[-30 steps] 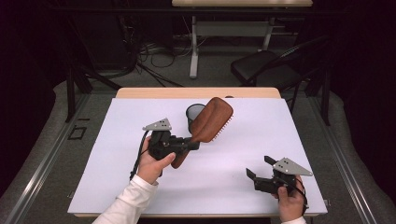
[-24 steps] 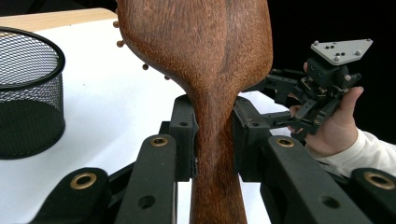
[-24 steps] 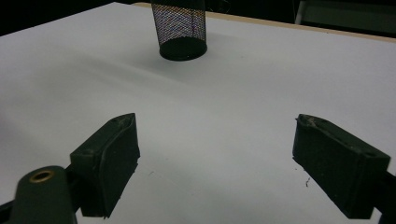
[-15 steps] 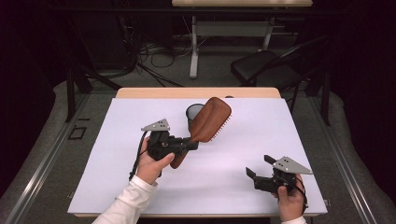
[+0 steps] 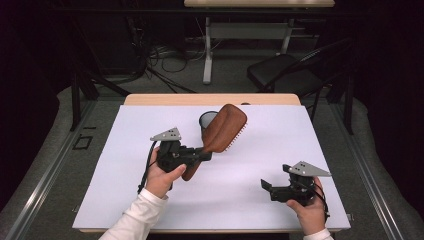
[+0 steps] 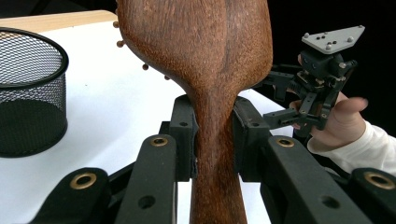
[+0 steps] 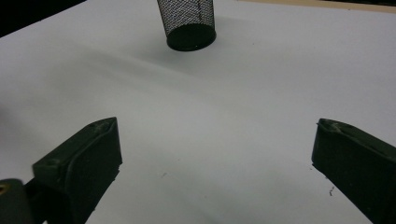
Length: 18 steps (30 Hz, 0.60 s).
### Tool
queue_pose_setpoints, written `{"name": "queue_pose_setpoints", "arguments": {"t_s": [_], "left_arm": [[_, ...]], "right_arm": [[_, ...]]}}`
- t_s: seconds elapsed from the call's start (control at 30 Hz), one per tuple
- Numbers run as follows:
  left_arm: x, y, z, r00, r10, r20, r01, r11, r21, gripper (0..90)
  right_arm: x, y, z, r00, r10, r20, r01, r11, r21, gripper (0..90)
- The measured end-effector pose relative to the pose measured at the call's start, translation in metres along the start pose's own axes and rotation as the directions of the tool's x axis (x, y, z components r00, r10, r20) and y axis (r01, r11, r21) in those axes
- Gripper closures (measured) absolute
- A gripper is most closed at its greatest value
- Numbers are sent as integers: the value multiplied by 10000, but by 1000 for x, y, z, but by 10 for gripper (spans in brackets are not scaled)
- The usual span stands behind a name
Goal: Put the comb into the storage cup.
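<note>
I can read no brand, label or writing on anything here; the wooden hairbrush [image 6: 205,60] has only its plain brown grain, and the grey plates on the grippers carry only small screws. My left gripper [image 5: 202,155] is clenched on the neck of the hairbrush, the pads pressing it from both sides in the left gripper view, and the brush head rises tilted above the white table [image 5: 260,150], its bristles turned to the right in the high view. Compared with one second ago, the brush and the left gripper stay in the same place, while the jaws of my right gripper [image 7: 215,163] have just been opening; now they stand wide apart and nothing is between them, only the bare white surface. This gripper rests low near the front right corner of the table. The black mesh cup [image 7: 187,23] stands upright just behind the brush head, partly hidden by it in the high view, and I cannot tell if they touch. Behind the table I see a dark chair [image 5: 285,75] and cables on the floor.
</note>
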<state>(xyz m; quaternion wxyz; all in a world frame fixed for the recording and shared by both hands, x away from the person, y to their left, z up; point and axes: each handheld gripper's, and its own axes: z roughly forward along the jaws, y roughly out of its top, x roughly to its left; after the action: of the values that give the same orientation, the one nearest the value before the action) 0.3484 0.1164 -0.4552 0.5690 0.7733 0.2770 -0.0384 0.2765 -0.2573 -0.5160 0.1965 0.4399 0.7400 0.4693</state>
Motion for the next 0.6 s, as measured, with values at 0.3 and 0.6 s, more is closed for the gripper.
{"name": "queue_pose_setpoints", "arguments": {"t_s": [0.3, 0.6], "left_arm": [[1, 0, -2, 10000, -16, -26, 16, 10000, -70, 733], [2, 1, -5, 10000, -32, -94, 30, 9998, -180, 733]], "right_arm": [[5, 11, 10, 9985, 511, 172, -525, 9946, 895, 0], [7, 28, 11, 9996, 282, -33, -278, 9946, 998, 0]]}}
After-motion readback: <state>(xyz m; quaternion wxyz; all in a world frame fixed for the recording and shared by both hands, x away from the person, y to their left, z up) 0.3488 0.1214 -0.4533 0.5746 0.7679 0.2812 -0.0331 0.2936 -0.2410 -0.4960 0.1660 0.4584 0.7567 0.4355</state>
